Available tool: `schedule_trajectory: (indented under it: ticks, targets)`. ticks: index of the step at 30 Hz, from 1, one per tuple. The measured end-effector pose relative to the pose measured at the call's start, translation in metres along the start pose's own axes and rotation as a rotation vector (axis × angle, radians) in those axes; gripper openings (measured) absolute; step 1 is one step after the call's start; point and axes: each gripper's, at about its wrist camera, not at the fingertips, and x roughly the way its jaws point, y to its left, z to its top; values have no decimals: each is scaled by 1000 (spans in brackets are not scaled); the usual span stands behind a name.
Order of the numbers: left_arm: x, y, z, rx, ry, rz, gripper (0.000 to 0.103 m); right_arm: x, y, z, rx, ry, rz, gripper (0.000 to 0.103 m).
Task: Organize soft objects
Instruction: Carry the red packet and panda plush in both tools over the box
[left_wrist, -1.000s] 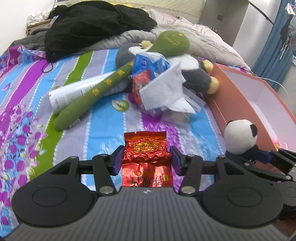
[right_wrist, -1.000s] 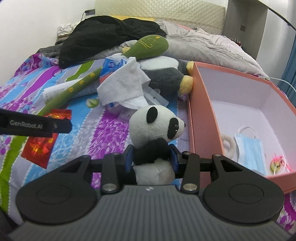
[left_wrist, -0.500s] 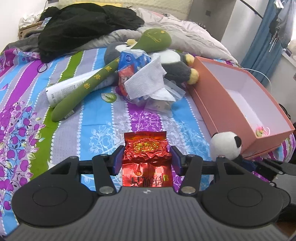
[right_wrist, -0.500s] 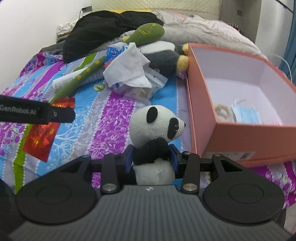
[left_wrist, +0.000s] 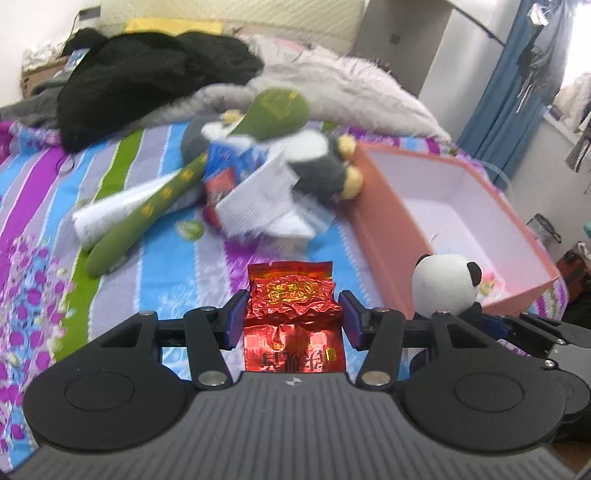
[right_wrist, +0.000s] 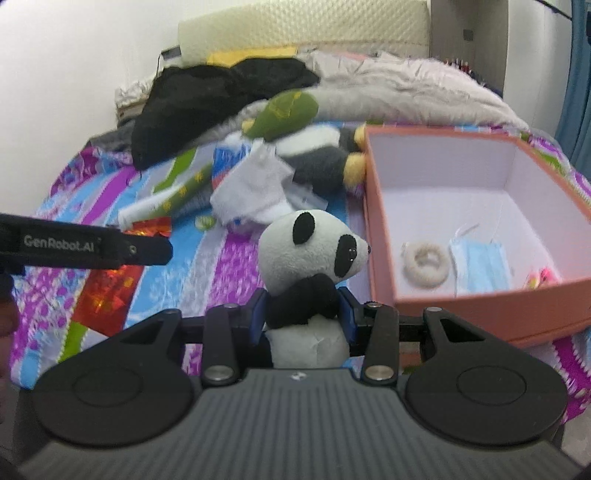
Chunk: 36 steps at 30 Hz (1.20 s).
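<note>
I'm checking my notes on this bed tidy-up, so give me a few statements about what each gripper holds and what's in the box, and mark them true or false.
1. The right gripper is shut on the panda plush. True.
2. The left gripper is open and holds nothing. False: it is shut on the red foil packet.
3. The orange box holds a blue face mask. True.
4. The panda plush lies inside the orange box. False: it is held outside, at the box's near corner.

Open box (right_wrist: 439, 192) mostly bare inside, striped bedspread (left_wrist: 155, 273) free ahead, toy pile (left_wrist: 258, 173) blocking beyond
</note>
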Motion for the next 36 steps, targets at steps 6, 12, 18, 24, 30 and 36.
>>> schedule_trajectory:
  ticks: [6, 12, 18, 24, 30, 36]
  targets:
    - [-9, -26, 31, 21, -58, -52, 58, -22, -22, 30, 21, -78, -43, 44]
    - [-12, -56, 63, 50, -97, -106, 58, -44, -53, 53, 55, -151, -80, 44]
    - [-3, -88, 88, 73, -112, -186, 58, -61, -81, 73, 58, -214, -144, 44]
    - [44, -118, 93, 55, -7, -253, 58, -54, -121, 79, 71, -201, -227, 44]
    - [92, -152, 97, 111, 74, -251, 58, -23, -160, 69, 112, -111, -289, 44]
    - [133, -182, 96, 185, 162, -223, 58, 6, -185, 60, 152, -10, -277, 44]
